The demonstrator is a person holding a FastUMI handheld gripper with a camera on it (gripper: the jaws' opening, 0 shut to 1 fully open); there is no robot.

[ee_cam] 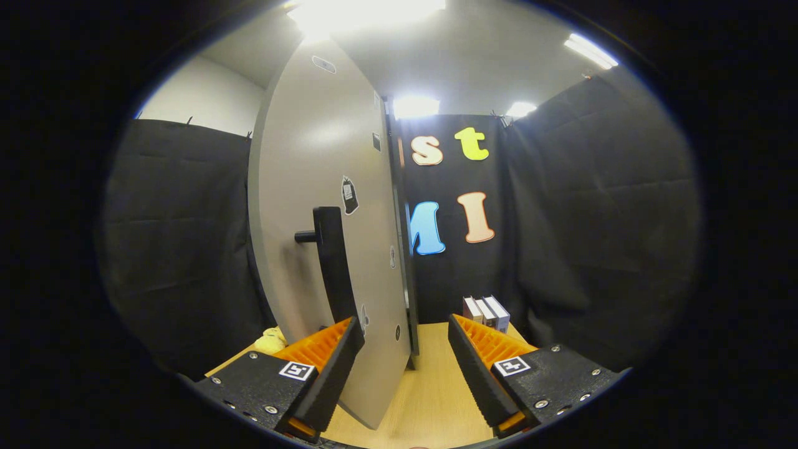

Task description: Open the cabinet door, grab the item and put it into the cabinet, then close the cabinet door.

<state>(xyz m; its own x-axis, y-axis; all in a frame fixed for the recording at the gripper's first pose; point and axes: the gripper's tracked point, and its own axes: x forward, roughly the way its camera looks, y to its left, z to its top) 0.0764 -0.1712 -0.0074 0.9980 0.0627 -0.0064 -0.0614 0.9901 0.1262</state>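
A tall grey cabinet door (318,206) stands ahead of my gripper (405,337), swung out edge-on so that its free edge reaches down between my fingers. Its long dark handle (330,268) runs upright on the door face, just above my left finger. The gripper is open and holds nothing. A small yellow item (271,341) lies on the wooden table (430,386) behind my left finger, partly hidden by the door and the finger.
Several small boxes (486,312) stand upright on the table beyond my right finger, against the black cloth wall (598,237). Cloth also hangs to the left of the door. The cabinet's inside is hidden by the door.
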